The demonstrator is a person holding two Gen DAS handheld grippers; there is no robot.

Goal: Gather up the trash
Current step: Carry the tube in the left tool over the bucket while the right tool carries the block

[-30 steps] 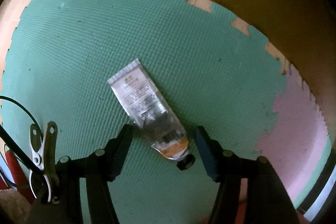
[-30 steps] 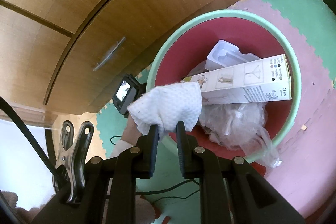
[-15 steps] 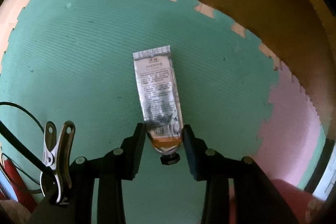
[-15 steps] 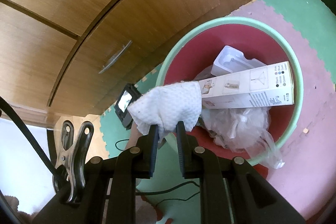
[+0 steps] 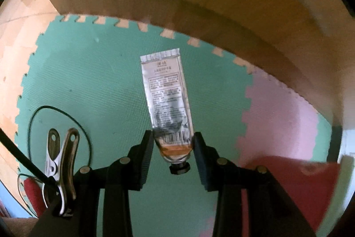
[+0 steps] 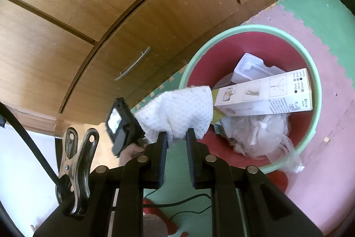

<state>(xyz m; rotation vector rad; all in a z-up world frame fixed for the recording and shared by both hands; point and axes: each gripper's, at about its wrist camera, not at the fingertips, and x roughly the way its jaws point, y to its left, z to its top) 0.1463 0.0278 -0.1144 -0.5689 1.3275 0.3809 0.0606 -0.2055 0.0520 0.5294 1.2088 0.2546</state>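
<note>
Tube now off the green mat, clamped near its cap by the left gripper, crimped end toward twelve o'clock. Right gripper stays pinching the tissue; bin at two o'clock. Both ready for deposit.

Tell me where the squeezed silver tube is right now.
In the left wrist view, the silver tube is clamped at its cap end in the left gripper, above the green mat.

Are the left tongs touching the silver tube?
Touching. The left wrist view shows both fingers of the left tongs pressed against the sides of the silver tube near its cap, holding it above the green mat.
</note>
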